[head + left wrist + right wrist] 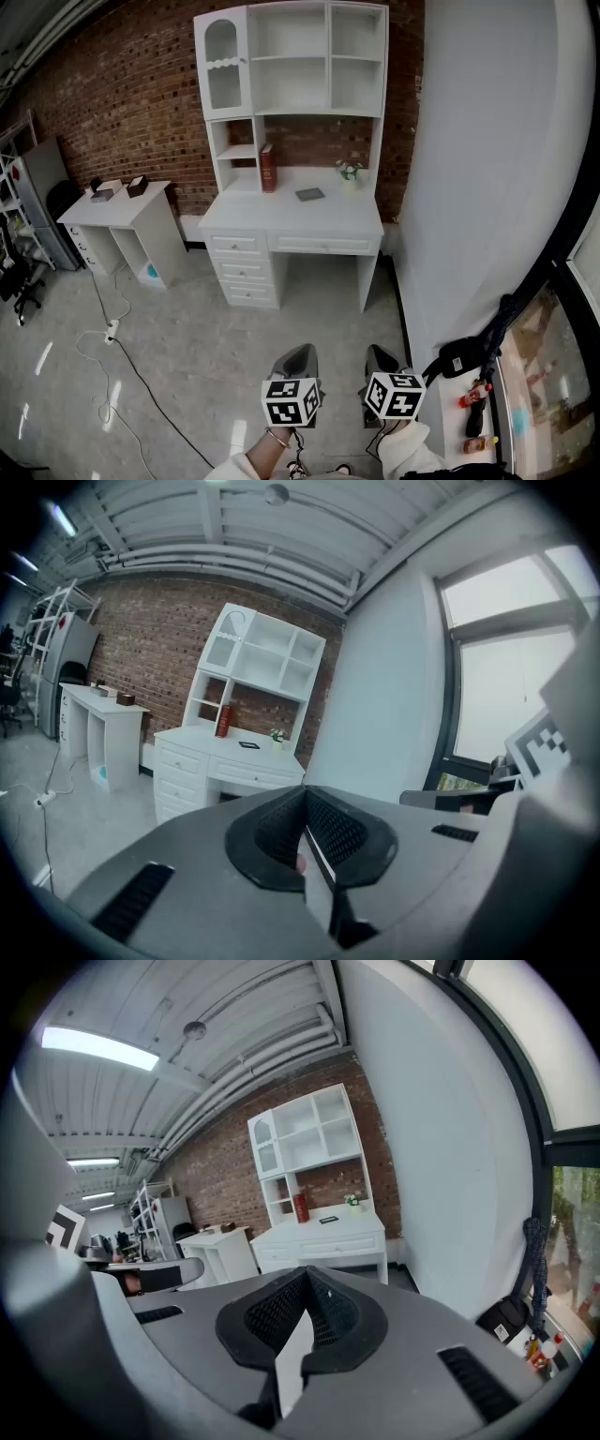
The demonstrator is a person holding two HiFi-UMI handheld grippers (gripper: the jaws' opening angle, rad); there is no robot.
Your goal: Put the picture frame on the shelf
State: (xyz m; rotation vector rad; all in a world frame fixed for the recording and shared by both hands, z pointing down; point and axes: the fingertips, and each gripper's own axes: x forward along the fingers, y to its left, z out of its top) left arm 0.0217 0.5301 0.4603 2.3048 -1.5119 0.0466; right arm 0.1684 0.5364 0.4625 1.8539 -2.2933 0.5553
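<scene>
Picture frame: the picture frame lies flat on the white counter, on its open middle, apart from both tools.
Neighbours: a red book stands upright to the frame's left, against the shelf unit's lower cubby; a small potted plant stands to its right.
Shelf unit: the white shelf unit rises from the back of the counter; its open compartments show bare in the head view.
Room: a brick wall runs behind; a plain white wall closes the right side. A lower white side counter stands to the left with small dark items on top.
Floor: pale and glossy, with a black cable trailing across it.
Left tool: the left tool is clenched, jaws together, nothing between them, well short of the counter.
Right tool: the right tool is likewise clenched on nothing, beside the left.
</scene>
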